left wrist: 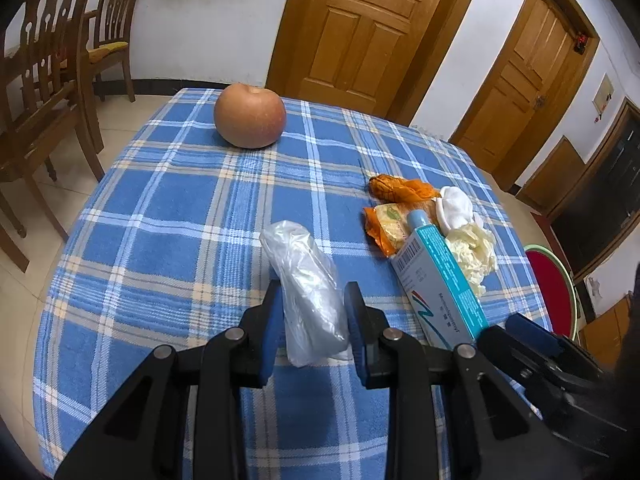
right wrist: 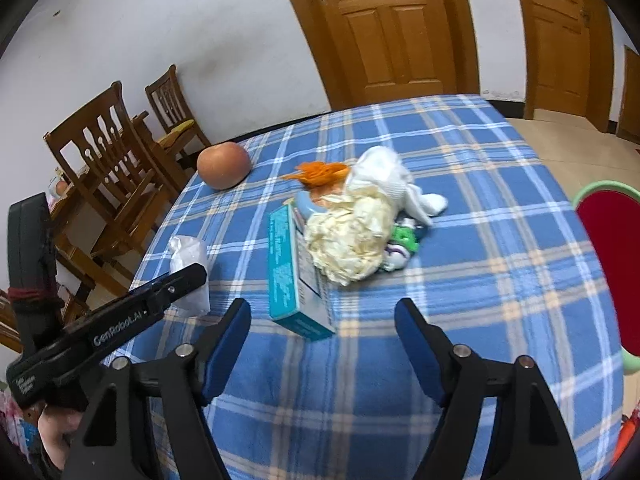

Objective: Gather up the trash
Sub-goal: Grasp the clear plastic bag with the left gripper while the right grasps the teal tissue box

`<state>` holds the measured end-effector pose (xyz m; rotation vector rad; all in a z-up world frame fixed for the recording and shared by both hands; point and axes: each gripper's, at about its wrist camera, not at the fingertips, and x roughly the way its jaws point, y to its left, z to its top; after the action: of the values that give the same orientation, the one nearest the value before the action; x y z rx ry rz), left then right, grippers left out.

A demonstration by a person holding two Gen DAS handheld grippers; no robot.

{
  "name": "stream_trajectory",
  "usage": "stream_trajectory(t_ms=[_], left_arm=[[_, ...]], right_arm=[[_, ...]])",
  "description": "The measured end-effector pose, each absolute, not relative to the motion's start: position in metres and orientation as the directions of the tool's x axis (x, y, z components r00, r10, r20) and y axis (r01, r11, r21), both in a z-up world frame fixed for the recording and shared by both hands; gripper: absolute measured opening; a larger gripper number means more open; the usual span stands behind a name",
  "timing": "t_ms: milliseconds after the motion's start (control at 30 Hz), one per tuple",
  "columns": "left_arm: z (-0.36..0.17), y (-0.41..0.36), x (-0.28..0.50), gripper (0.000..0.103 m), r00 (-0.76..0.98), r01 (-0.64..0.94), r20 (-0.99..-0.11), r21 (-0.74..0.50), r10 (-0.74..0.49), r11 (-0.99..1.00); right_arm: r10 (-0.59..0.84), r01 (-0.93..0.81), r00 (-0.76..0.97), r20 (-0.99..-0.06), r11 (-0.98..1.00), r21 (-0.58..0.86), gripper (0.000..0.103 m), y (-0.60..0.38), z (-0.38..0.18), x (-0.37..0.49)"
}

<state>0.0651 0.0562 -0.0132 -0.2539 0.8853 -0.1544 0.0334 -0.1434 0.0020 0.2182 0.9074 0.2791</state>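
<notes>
A crumpled clear plastic bag (left wrist: 308,280) sits between the blue pads of my left gripper (left wrist: 314,286), which is shut on it just above the blue plaid tablecloth (left wrist: 168,216). To its right lies a trash pile: a teal carton (left wrist: 440,280), an orange snack packet (left wrist: 390,224), orange scraps (left wrist: 404,188), cream crumpled paper (left wrist: 474,252) and white wadding (left wrist: 456,204). In the right wrist view my right gripper (right wrist: 323,304) stands open, empty, just short of the teal carton (right wrist: 292,276). The left gripper (right wrist: 188,276) with the bag shows at the left.
A russet apple (left wrist: 250,116) rests near the table's far edge. Wooden chairs (left wrist: 40,80) stand left of the table, and a red round stool (right wrist: 612,264) is close to its right side. Wooden doors (left wrist: 360,28) line the far wall.
</notes>
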Motion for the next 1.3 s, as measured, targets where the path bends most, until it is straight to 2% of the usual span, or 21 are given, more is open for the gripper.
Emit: stream_trajectory(t_ms=[333,433,500,567,900,1300], left_arm=[[-0.014,0.051,0.067,0.031,0.624,0.038,-0.741,-0.288,-0.248,0.957],[-0.014,0.048,0.066,0.031,0.623,0.045,-0.74,-0.29,-0.254,0.956],[-0.013,0.046,0.066,0.031,0.623,0.054,-0.738,-0.291,-0.26,0.955],[-0.013,0.042,0.065,0.031,0.622,0.065,-0.736,-0.291,-0.267,0.955],[-0.003,0.03,0.059,0.031,0.629,0.094,-0.726,-0.286,-0.28,0.954],[0.012,0.006,0.049,0.031,0.622,0.143,-0.712,-0.306,-0.326,0.941]], right_arm=[[0.322,-0.171,0.546,-0.773,0.946,0.274,0.056,-0.13,-0.01,0.048],[0.331,-0.176,0.537,-0.775,0.943,0.281,0.046,-0.129,-0.013,0.048],[0.341,-0.176,0.527,-0.779,0.94,0.292,0.032,-0.13,-0.016,0.049],[0.346,-0.176,0.52,-0.781,0.938,0.299,0.028,-0.13,-0.018,0.05],[0.364,-0.185,0.574,-0.733,0.93,0.317,0.023,-0.143,-0.006,0.033],[0.383,-0.171,0.64,-0.666,0.916,0.362,0.023,-0.174,0.018,0.003]])
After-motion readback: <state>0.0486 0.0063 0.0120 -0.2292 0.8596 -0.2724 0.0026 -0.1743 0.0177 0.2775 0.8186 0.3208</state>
